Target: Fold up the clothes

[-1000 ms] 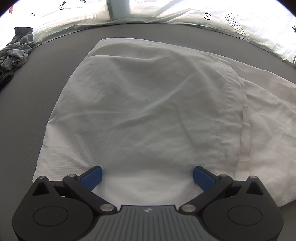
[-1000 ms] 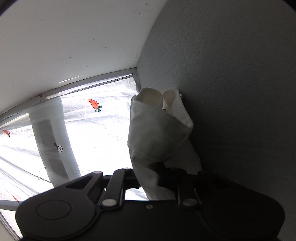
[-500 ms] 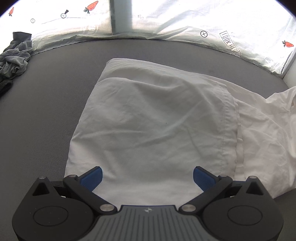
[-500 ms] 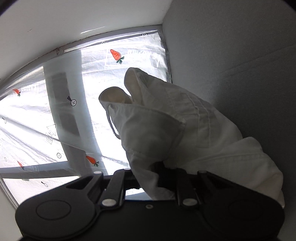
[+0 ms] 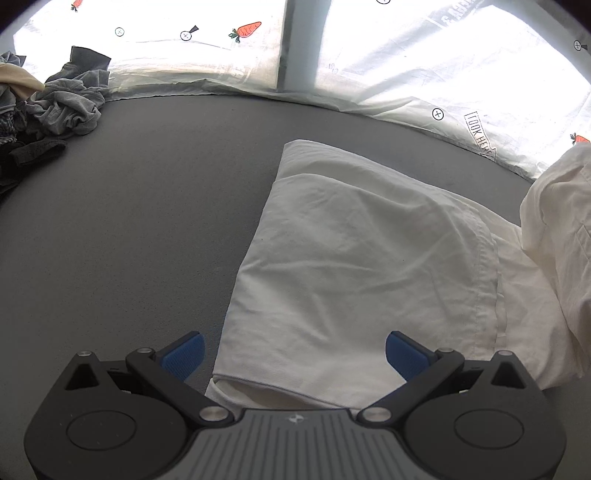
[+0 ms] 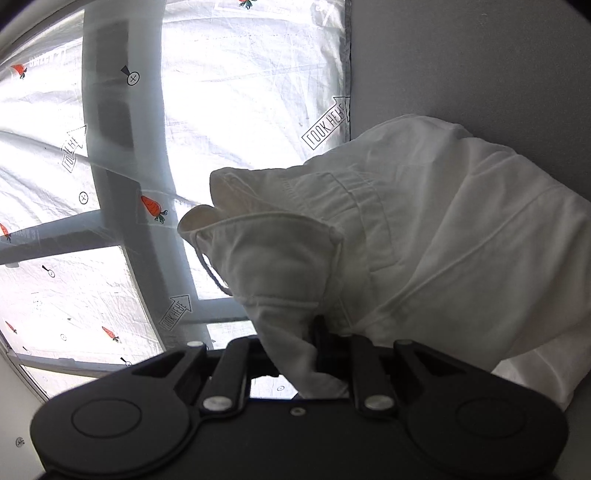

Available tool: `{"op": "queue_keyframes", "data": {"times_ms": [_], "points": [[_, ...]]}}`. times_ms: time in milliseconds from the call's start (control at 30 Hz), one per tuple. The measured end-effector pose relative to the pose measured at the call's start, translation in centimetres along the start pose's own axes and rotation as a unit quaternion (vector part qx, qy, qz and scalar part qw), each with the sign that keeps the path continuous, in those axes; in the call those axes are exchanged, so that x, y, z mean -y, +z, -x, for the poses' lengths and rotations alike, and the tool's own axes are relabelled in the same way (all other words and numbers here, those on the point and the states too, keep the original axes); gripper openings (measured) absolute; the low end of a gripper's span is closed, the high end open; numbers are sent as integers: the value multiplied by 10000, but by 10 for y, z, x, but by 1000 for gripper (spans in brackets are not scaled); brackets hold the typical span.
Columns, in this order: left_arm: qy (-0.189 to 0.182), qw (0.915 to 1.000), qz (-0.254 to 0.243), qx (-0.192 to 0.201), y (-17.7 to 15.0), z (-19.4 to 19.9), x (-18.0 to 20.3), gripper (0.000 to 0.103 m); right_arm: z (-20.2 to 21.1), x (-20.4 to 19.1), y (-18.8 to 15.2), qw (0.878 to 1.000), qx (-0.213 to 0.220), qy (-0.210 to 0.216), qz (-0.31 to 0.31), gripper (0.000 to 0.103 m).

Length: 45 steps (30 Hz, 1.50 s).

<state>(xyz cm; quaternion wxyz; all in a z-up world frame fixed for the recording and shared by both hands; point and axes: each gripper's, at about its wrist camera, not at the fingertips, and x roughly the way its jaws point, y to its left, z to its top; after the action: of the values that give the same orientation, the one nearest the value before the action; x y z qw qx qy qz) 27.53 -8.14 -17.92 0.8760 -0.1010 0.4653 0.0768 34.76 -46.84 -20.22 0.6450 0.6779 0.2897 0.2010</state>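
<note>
A white garment [image 5: 362, 258] lies partly folded on the grey surface [image 5: 147, 221] in the left wrist view. Its right end [image 5: 557, 221] is lifted off the surface at the frame's right edge. My left gripper [image 5: 293, 350] hangs open above the garment's near edge, its blue pads [image 5: 184, 352] wide apart and holding nothing. In the right wrist view my right gripper [image 6: 314, 343] is shut on a bunched waistband part of the white garment [image 6: 388, 251], with a drawstring [image 6: 212, 273] dangling from it. The fabric hides the right fingertips.
A heap of grey and dark clothes [image 5: 55, 107] lies at the far left of the surface. A bright window with a carrot-printed film [image 5: 243, 31] and a grey post [image 5: 299, 44] runs along the back. A grey wall [image 6: 480, 55] stands to the right.
The left gripper drew back and to the left, so the garment now sits right of centre. The right gripper rose and turned, lifting more of the white fabric with it.
</note>
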Motion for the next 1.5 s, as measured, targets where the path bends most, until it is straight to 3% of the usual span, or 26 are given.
{"op": "queue_keyframes", "data": {"times_ms": [433,600,733,833,867,900,1000,1133,1300,1500], "points": [[-26,9999,-58,-79,-12,6,-70,103,-89,15,-119,9954,-819,-490,99,17],[45,9998,-77,-173,-16,4,-99,103,-126,26,-151,9894,-1063,-950,278,18],[68,9997,36,-218,-18,3,-117,103,-150,28,-165,9745,-1098,-1773,829,20],[72,9997,128,-214,-21,2,-128,103,-153,27,-172,9755,-938,-1853,732,21],[57,9995,192,-237,-22,1,-131,103,-153,25,-174,9761,-910,-1837,726,27],[42,9993,253,-260,-22,0,-134,103,-155,22,-176,9764,-932,-1795,760,41],[7,9990,340,-307,-22,-4,-137,103,-164,11,-185,9753,-1097,-1647,980,63],[-65,9992,308,-242,-19,-4,-132,103,-169,-1,-192,9670,-1372,-1597,1434,68],[-204,9993,258,-158,-16,-3,-119,103,-161,-6,-179,9660,-1776,-1192,1454,83],[-352,9992,193,30,-8,3,-95,103,-148,-41,-171,9322,-1486,-1617,2876,87]]}}
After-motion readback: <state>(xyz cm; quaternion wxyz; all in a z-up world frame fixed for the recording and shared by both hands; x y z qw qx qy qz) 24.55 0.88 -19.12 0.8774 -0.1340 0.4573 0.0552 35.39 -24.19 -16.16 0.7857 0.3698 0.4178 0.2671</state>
